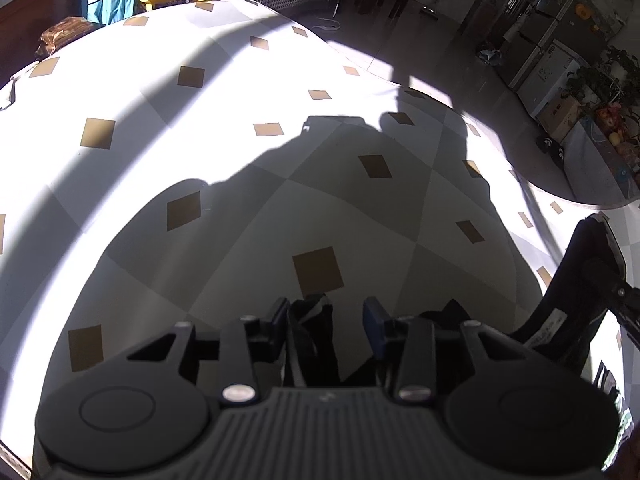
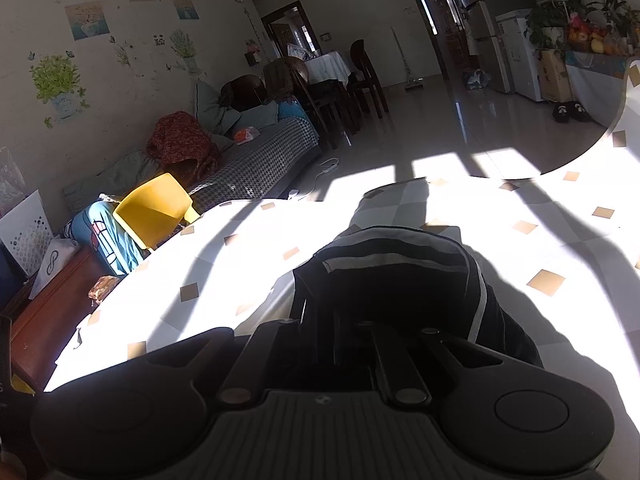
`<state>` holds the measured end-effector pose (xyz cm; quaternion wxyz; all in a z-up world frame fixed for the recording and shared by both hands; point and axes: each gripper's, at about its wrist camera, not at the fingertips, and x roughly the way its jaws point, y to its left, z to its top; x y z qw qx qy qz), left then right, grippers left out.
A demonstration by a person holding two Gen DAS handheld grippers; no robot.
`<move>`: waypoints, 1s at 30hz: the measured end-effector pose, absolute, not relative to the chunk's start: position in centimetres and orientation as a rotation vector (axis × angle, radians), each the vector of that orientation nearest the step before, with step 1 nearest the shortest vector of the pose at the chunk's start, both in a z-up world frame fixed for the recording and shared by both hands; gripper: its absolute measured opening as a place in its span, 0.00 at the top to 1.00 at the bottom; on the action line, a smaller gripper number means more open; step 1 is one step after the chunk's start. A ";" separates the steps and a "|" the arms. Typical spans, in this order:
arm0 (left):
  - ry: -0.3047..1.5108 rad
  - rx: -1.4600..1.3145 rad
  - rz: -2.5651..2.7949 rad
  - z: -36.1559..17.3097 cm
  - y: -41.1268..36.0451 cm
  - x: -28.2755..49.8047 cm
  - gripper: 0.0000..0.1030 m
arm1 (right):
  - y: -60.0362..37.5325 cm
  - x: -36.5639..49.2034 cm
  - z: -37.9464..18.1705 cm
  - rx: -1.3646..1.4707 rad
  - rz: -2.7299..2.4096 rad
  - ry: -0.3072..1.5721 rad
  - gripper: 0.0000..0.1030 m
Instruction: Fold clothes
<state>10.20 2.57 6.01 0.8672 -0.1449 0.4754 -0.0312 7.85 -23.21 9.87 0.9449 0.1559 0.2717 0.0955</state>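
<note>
Here, left wrist view: left gripper jaws parted narrowly, dark garment strip between them, seemingly unpinched – could slip free over checked tablecloth. Right wrist view: right gripper clamped shut on garment bunch – could drag fold askew if pulled alone.

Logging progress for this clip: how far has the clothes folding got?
Early to midway, at a guess. Done: nothing looks finished; no folded pile shows on the checked tablecloth. In hand: the right hand-held gripper is shut on a dark garment with pale trim, bunched up off the table; the left hand-held gripper stands apart with dark fabric between its fingers. Left: laying it flat and folding.
</note>
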 end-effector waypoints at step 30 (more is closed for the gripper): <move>1.069 -0.138 -0.345 3.1 -1.1 11.6 0.07 | -25.1 11.0 4.0 0.317 0.241 0.794 0.53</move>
